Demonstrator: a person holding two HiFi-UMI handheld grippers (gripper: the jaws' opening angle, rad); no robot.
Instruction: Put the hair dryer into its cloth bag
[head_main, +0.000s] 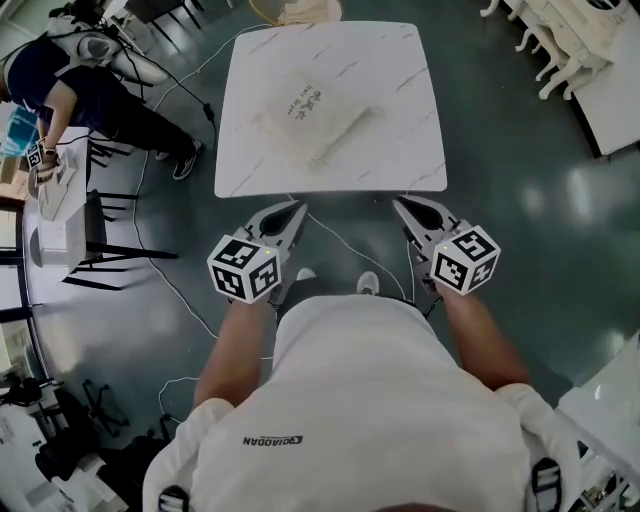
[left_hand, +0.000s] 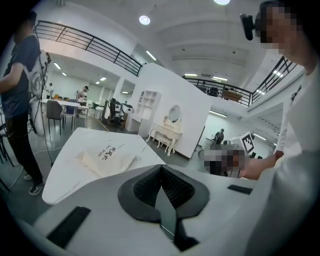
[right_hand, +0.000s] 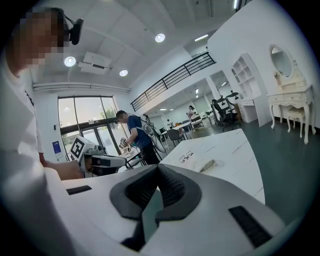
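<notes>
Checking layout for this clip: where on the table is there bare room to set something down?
On the table, bare marble rings the cloth bag: near strip, left and right margins, far corners. Only the centre is taken.

Dark glossy floor (head_main: 520, 200), white marbled table (head_main: 400, 100), perhaps a vanity desk (right_hand: 292, 100)

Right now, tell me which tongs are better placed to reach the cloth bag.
Left, narrowly. The cloth bag lies left of centre on the table, nearer the left tongs than the right tongs; both are shut.
</notes>
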